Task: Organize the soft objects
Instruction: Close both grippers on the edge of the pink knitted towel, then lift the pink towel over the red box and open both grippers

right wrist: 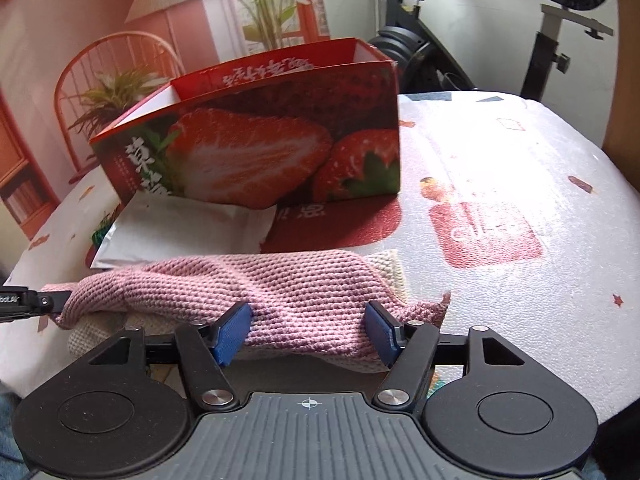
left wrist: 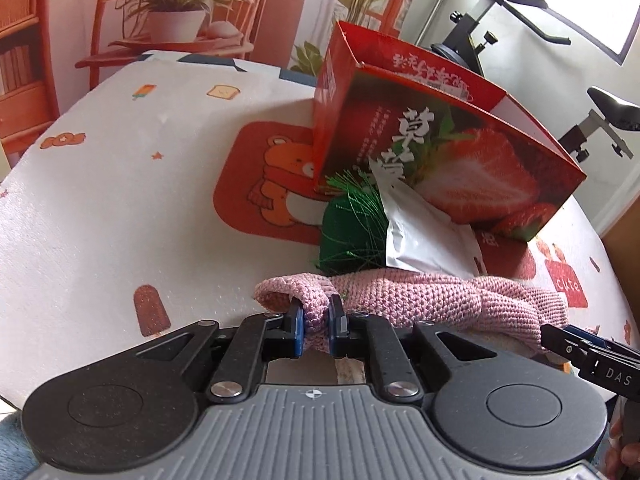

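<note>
A pink knitted cloth point(left wrist: 420, 292) lies stretched along the table's near edge. My left gripper point(left wrist: 318, 320) is shut on a bunched fold at its left end. In the right wrist view the same pink cloth point(right wrist: 280, 280) spreads flat between the blue pads of my right gripper point(right wrist: 308, 316), which stand wide apart and do not pinch it. A cream knitted piece point(right wrist: 386, 266) shows from under the pink cloth. A tall red strawberry box point(left wrist: 440, 140) stands open-topped just behind; the same box point(right wrist: 260, 152) fills the middle of the right wrist view.
A white pouch point(left wrist: 424, 232) and a green tasselled object point(left wrist: 348, 228) lie against the box's front. The table wears a white cartoon-print cover point(left wrist: 120, 200). An exercise bike point(right wrist: 560, 20) stands beyond the far edge. The left gripper's finger point(right wrist: 24, 302) enters at the left.
</note>
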Available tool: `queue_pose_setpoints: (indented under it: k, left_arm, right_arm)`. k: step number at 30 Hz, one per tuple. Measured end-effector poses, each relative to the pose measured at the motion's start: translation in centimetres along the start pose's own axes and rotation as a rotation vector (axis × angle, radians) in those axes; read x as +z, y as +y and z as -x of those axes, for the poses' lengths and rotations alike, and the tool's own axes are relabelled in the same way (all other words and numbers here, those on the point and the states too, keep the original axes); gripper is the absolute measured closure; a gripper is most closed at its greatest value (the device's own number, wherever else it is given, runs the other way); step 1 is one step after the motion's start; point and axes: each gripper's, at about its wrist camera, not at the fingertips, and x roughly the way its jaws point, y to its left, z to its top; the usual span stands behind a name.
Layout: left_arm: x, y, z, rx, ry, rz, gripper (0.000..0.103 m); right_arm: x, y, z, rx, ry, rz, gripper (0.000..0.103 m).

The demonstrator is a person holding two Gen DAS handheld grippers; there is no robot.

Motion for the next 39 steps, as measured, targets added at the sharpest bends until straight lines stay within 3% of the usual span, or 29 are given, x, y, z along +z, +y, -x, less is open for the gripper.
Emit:
queue_pose_setpoints:
  k: [2,9,13,19,30,39]
  left_arm:
    - [-0.1,-0.2,-0.1,-0.002,0.006,-0.008,0.091]
    - [-0.3,-0.3,-0.3,-0.006,0.019,-0.021,0.091]
    - [-0.3,-0.3,0.1,-0.002,0.003,-0.018,0.091]
    - [0.6,-0.4,2.2,0.003,-0.094,-0.012,0.091]
    - [4.0,-3.3,7.7,-0.082,-0.306,-0.084,0.091]
    - [5.7,-3.4,8.9,-0.099,-0.345,-0.019,0.091]
  right_arm:
    - [0.0,0.3,-0.1,0.023,0.012,0.016,0.058]
    - [-0.1,0.3,-0.2,0.03,0.028,0.028,0.069]
    - [0.2,0.4,0.3,0.05,0.021,0.03,0.096]
    - [2.1,0.6,2.8,0.087,-0.096,0.036,0.097]
    - [7.3,0.2,6.3,0.139,-0.281,0.005,0.098]
    - [9.0,-0.5,6.6,0.15,-0.314,-0.022,0.098]
